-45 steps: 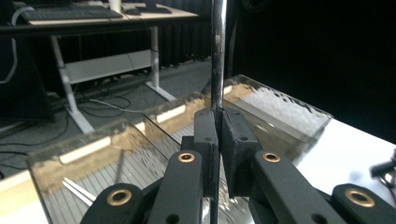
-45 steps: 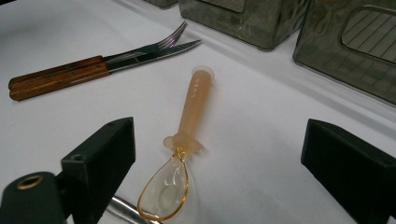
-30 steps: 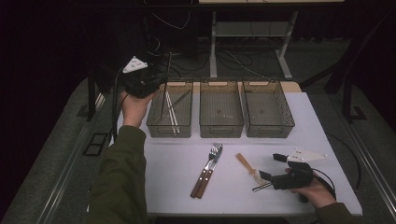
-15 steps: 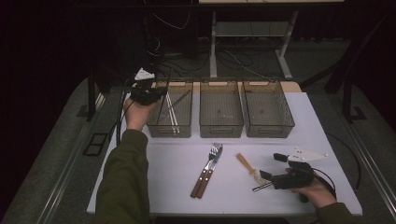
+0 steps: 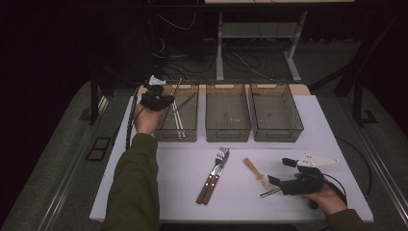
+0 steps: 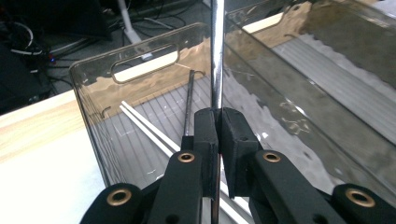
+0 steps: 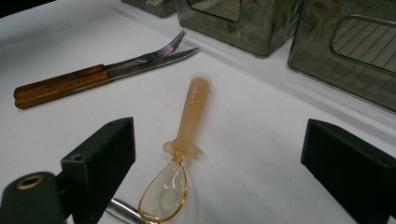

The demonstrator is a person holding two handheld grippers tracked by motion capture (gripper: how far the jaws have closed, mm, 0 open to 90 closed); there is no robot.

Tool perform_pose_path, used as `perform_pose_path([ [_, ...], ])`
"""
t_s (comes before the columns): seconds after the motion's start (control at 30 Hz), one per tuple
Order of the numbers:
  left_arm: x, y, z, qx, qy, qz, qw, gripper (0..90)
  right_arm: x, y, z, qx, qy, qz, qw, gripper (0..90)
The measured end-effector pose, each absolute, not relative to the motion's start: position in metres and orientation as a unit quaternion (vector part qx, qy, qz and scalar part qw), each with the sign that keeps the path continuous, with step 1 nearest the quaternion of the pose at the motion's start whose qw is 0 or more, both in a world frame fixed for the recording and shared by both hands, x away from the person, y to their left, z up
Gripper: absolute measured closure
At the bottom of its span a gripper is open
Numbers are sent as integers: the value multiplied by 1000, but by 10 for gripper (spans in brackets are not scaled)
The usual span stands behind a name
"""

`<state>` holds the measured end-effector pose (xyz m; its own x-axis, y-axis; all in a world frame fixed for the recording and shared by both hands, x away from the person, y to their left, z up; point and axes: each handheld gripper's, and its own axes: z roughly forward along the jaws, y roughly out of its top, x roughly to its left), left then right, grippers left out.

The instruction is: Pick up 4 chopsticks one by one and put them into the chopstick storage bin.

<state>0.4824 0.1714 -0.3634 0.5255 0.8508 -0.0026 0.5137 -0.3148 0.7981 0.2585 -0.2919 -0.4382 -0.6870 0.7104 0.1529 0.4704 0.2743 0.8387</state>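
Left gripper (image 6: 217,116) is clenched on a thin shiny metal rod (image 6: 216,56), held upright over the leftmost smoky translucent plastic bin (image 5: 179,115), likely to drop it in with the long thin utensils (image 5: 179,111) already lying there; looks like sorting by type. Right gripper (image 7: 215,163) has jaws spread wide, grasping nothing, resting on the white table (image 5: 337,144) just before the translucent amber plastic spoon (image 7: 184,149), probably next. Count: three bins, one wooden-handled fork (image 5: 213,172), one wooden-handled knife (image 5: 216,178), one spoon.
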Motion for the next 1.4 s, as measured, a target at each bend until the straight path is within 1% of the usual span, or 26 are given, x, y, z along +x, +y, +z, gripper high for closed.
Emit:
perform_pose_path([
  [0.17, 493, 166, -377, 780, 461, 211, 367, 836, 258, -293, -438, 376, 786, 475, 126, 102],
  [0.2, 493, 166, -378, 781, 466, 214, 356, 822, 258, -294, -437, 375, 785, 476, 127, 102],
  [0.23, 493, 166, -379, 778, 472, 212, 356, 793, 258, -294, -437, 374, 785, 477, 128, 102],
  [0.3, 492, 166, -379, 779, 471, 213, 355, 765, 258, -294, -437, 374, 784, 478, 128, 102],
  [0.5, 485, 169, -368, 771, 465, 213, 379, 690, 258, -294, -437, 375, 783, 479, 128, 102],
  [0.77, 471, 171, -358, 771, 445, 190, 413, 568, 259, -293, -437, 379, 783, 477, 124, 102],
  [0.87, 465, 173, -356, 766, 435, 180, 439, 516, 260, -292, -437, 378, 784, 477, 125, 102],
  [0.97, 459, 173, -357, 771, 425, 175, 441, 483, 260, -292, -438, 377, 786, 474, 123, 102],
  [1.1, 451, 173, -357, 770, 420, 168, 451, 463, 260, -291, -438, 376, 786, 474, 124, 102],
  [1.17, 447, 172, -357, 774, 415, 156, 453, 437, 260, -292, -438, 375, 786, 474, 125, 102],
  [1.33, 431, 168, -359, 779, 399, 151, 459, 369, 260, -292, -438, 376, 788, 472, 125, 102],
  [1.4, 424, 167, -360, 779, 394, 151, 464, 355, 259, -291, -438, 374, 789, 471, 125, 102],
])
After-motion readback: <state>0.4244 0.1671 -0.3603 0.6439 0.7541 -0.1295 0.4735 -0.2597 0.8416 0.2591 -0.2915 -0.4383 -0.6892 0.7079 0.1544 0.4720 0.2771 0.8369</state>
